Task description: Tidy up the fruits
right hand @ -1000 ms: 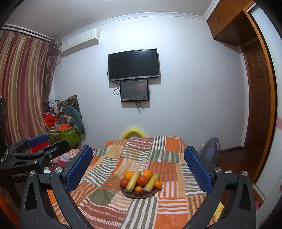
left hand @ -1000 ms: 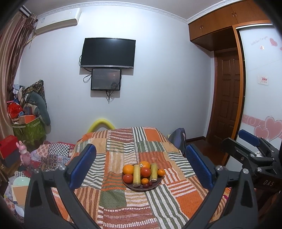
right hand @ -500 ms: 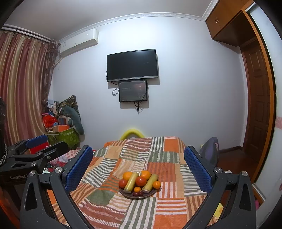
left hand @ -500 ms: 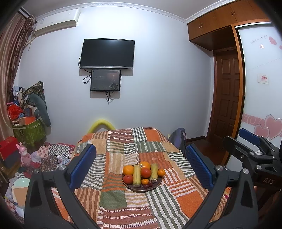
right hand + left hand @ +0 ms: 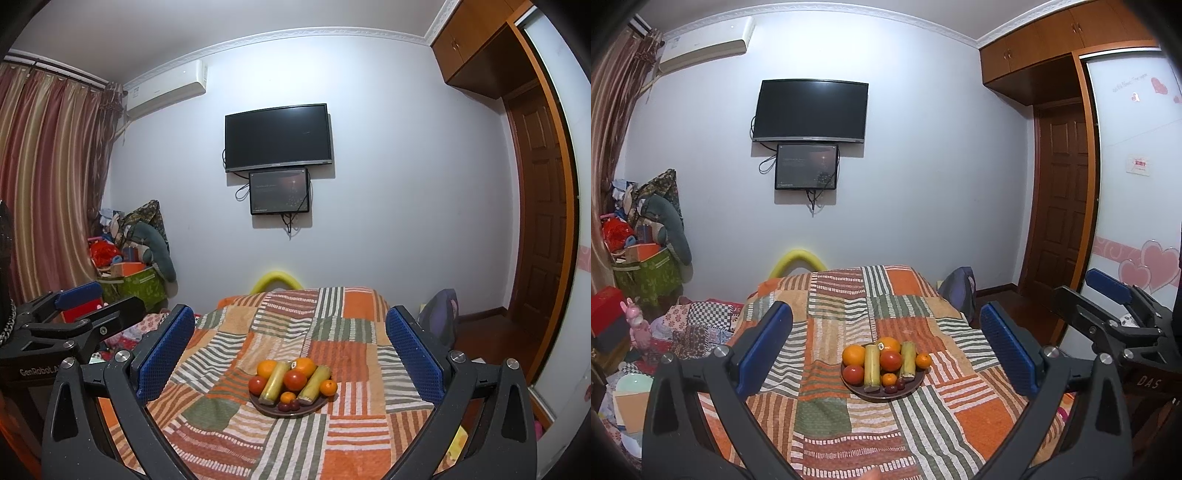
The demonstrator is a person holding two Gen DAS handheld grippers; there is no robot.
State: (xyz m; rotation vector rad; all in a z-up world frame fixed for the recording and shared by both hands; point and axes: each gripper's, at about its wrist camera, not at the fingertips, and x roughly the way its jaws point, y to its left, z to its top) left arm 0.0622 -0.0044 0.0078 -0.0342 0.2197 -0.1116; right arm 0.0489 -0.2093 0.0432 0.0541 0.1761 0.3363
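The left gripper (image 5: 885, 345) occupies the lower part of the left wrist view. Its jaws stand wide apart and hold nothing; the blue pads (image 5: 764, 347) sit at either side of the lower centre. The right gripper (image 5: 289, 347) occupies the lower part of the right wrist view in the same condition: jaws wide, nothing between them. Each gripper also appears in the other view, the right one at the right edge of the left wrist view and the left one at the left edge of the right wrist view.

A dark plate (image 5: 882, 394) rests on a patchwork cloth (image 5: 827, 424) of striped orange, green and white squares, at lower centre in both views and well apart from both grippers. The plate carries the fruit:
- two oranges (image 5: 853, 355) at the back, one with a small sticker;
- two tomatoes (image 5: 890, 360), one at centre and one at front left;
- two yellow-green stalks (image 5: 871, 367), lying lengthwise on either side of the centre tomato;
- two small tangerines (image 5: 923, 360), one at the right rim and one at the front;
- a few small dark red fruits (image 5: 895, 386) at the front rim.

A black television (image 5: 811, 110) hangs on the far wall at upper centre, with a smaller screen (image 5: 806, 167) directly below it. An air conditioner (image 5: 705, 44) is mounted at upper left. A wooden door (image 5: 1060, 206) stands at the right.
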